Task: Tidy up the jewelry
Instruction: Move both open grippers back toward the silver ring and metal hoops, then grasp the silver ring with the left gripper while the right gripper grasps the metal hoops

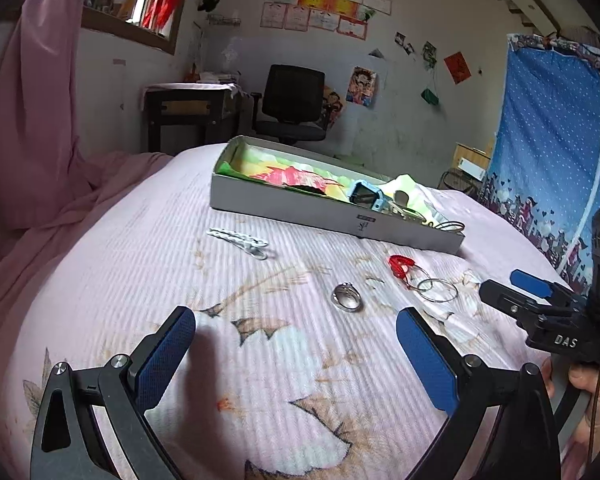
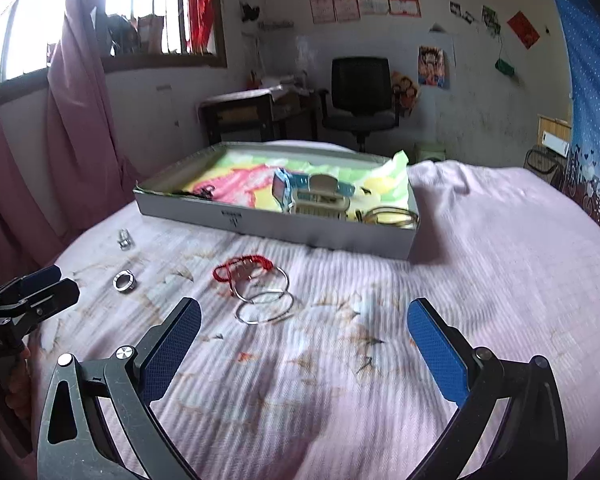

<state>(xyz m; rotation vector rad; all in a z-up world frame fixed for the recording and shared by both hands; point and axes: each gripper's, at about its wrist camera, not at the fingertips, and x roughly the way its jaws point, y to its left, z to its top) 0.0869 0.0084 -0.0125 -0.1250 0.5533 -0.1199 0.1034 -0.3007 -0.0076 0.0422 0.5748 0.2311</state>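
A shallow grey box (image 1: 300, 210) (image 2: 260, 224) lies on the bed, lined with bright paper and holding a blue watch (image 1: 366, 196) (image 2: 288, 190), a beige clip and thin bangles. On the cover lie a silver ring (image 1: 347, 297) (image 2: 124, 281), a red cord bracelet (image 1: 401, 266) (image 2: 242, 266), two thin silver hoops (image 1: 436, 289) (image 2: 265, 300) and a white hair clip (image 1: 240, 239) (image 2: 125, 239). My left gripper (image 1: 296, 338) (image 2: 50, 284) is open and empty, just short of the ring. My right gripper (image 2: 304, 330) (image 1: 508, 286) is open and empty, near the hoops.
The bed carries a pink flowered cover (image 1: 180, 280). A pink curtain (image 1: 36, 120) hangs at left. A desk (image 1: 188, 108) and black office chair (image 1: 292, 100) stand beyond the bed. A blue fabric wardrobe (image 1: 552, 140) is at right.
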